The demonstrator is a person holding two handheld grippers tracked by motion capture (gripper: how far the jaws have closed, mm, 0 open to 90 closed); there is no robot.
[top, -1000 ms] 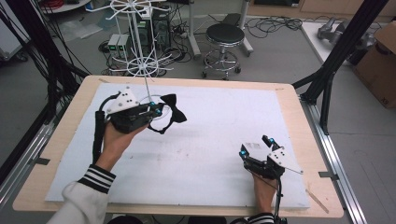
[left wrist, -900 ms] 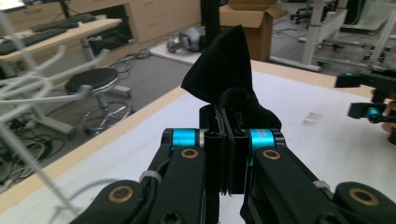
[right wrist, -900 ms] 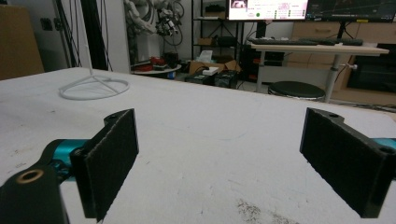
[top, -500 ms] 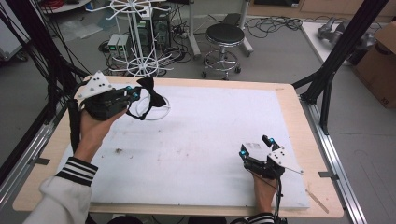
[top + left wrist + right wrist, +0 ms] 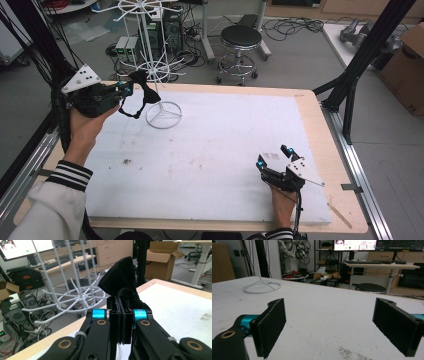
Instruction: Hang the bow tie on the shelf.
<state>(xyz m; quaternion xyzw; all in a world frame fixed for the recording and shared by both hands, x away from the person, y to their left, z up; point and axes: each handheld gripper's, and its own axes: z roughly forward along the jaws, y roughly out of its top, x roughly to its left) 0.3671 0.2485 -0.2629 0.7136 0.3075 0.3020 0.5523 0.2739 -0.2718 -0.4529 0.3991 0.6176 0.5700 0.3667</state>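
The black bow tie (image 5: 138,87) hangs in the air, pinched at one wing. Its strap loops below, beside the white wire rack (image 5: 150,60).

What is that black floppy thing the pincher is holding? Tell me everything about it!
It looks like a black bow tie made of soft, matte cloth, with a thin black strap hanging below it in a loop. The left gripper pinches it tight between shut jaws, and one fabric wing sticks up above them in the left gripper view. It hangs in the air above the table's far left corner, right beside the white wire stand. Whether it touches the stand cannot be told.
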